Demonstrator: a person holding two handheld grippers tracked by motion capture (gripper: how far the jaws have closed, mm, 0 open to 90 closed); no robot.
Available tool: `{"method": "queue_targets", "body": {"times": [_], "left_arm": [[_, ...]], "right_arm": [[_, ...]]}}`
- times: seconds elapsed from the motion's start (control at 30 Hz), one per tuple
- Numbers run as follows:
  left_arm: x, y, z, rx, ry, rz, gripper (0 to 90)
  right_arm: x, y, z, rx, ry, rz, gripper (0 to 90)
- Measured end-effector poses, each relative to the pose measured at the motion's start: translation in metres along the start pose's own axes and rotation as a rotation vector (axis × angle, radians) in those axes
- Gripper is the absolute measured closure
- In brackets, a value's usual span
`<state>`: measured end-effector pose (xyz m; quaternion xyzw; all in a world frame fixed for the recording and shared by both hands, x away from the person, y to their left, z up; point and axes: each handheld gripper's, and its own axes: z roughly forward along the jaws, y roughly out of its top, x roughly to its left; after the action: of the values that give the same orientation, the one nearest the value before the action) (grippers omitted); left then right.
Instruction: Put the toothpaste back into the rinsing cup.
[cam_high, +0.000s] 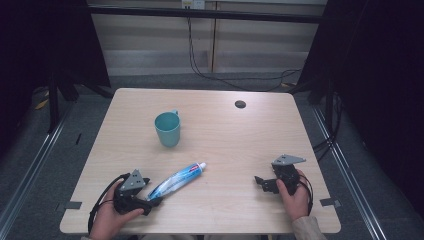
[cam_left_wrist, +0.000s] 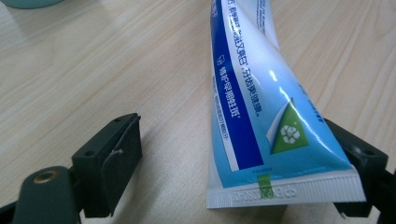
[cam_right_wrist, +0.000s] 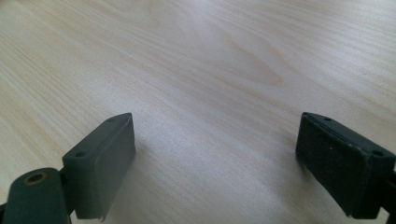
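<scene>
The left tongs (cam_high: 152, 202) are sitting low at the near-left part of the tabletop (cam_high: 225, 135), held in the person's left hand (cam_high: 107, 217), and they're pointing at the flat crimped end of a toothpaste tube (cam_high: 177, 179). In the left gripper view the tongs (cam_left_wrist: 233, 158) are gaping wide, with the tube's tail (cam_left_wrist: 261, 135) lying between the jaws. The tail is resting right up against the right-hand jaw, while the left-hand jaw is standing well off from it with bare wood in between. So nothing is being squeezed, the tube is just lying there inside the opening.

The tube itself is lying flat on the tabletop, running diagonally from the left tongs up toward the middle, with its white cap (cam_high: 202, 165) at the far end pointing away from the person. It's blue and white with a small green triangle near the crimp.

A teal mug (cam_high: 167, 128) is standing upright further back, left of centre, well apart from the tube's cap.

Over on the near-right, the right hand (cam_high: 295, 197) is holding the right tongs (cam_high: 259, 181) just above the wood, pointing toward the middle. In the right gripper view those tongs (cam_right_wrist: 215, 163) are spread wide too, with nothing but woodgrain between the jaws.
</scene>
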<state>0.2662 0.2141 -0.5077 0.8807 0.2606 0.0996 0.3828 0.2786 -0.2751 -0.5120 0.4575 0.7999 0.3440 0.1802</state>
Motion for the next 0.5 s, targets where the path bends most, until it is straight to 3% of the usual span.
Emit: {"method": "queue_targets", "body": {"times": [0.3,0.5], "left_arm": [[-0.001,0.002,0.0,0.009,0.016,-0.011,15.6],[0.001,0.02,0.0,0.141,0.002,-0.067,17.8]], "right_arm": [[0.0,0.0,0.0,0.002,0.0,0.003,11.6],[0.0,0.0,0.0,0.002,0.0,0.004,11.5]]}}
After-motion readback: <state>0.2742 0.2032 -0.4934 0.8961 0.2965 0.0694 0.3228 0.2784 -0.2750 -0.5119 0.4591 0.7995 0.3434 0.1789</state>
